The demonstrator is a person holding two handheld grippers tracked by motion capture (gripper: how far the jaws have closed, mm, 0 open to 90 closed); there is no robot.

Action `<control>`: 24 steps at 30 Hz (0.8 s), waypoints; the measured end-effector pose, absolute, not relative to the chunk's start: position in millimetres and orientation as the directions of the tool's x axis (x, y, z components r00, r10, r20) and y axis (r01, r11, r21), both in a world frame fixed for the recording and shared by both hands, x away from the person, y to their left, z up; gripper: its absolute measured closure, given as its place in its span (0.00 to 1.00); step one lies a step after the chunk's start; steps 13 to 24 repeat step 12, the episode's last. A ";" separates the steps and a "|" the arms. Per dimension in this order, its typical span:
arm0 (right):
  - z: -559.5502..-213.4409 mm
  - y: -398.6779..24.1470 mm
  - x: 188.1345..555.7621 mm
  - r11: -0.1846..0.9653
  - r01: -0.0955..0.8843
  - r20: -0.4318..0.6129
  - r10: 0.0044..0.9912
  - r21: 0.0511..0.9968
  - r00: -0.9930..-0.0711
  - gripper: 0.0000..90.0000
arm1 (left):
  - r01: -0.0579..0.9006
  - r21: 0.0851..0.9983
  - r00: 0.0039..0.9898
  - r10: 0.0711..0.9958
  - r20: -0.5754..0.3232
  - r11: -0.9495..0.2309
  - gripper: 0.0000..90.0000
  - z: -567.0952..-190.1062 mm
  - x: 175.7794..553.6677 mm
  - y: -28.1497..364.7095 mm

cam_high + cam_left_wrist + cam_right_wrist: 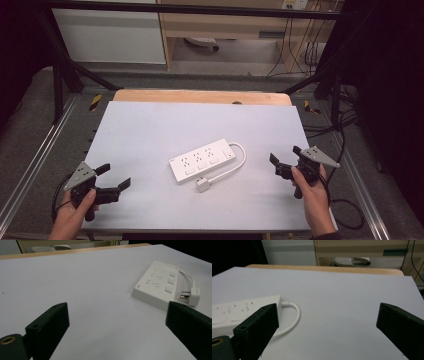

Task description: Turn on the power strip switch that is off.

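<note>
Centrally, a white power strip (202, 160) with coiled cord (235, 162) and plug (202, 185) is laid on the table (150, 130). Left gripper (114, 176) and right gripper (285, 155) are held near, jaws apart, apparently empty.

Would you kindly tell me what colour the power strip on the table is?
White, cord and plug included; the power strip shows best in the high view.

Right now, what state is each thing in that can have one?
Left tool: open, holding nothing.
Right tool: open, holding nothing.
Power strip: flat on the table, sockets up, nothing plugged in.
Plug: unplugged, lying beside the strip, its cable looped.
</note>
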State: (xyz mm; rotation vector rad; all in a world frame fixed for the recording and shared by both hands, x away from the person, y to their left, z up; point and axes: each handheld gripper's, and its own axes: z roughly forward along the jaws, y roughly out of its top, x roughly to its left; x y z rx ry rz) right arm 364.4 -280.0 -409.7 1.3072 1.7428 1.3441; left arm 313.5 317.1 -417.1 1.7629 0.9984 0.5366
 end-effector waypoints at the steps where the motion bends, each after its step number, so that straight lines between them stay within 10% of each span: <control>1: -414.9 -281.2 363.2 0.016 0.359 0.120 0.928 0.933 -0.352 0.05 | 0.380 0.911 0.561 0.823 -0.089 -0.160 0.06 -417.1 313.6 317.0; 12: -459.8 -264.9 364.4 0.200 0.549 0.053 0.910 0.812 -0.411 0.05 | 0.378 0.911 0.564 0.822 -0.083 -0.167 0.06 -416.5 312.6 316.3; 24: -459.8 -264.9 364.4 0.200 0.549 0.053 0.910 0.812 -0.411 0.05 | 0.378 0.911 0.564 0.822 -0.083 -0.167 0.06 -416.5 312.6 316.3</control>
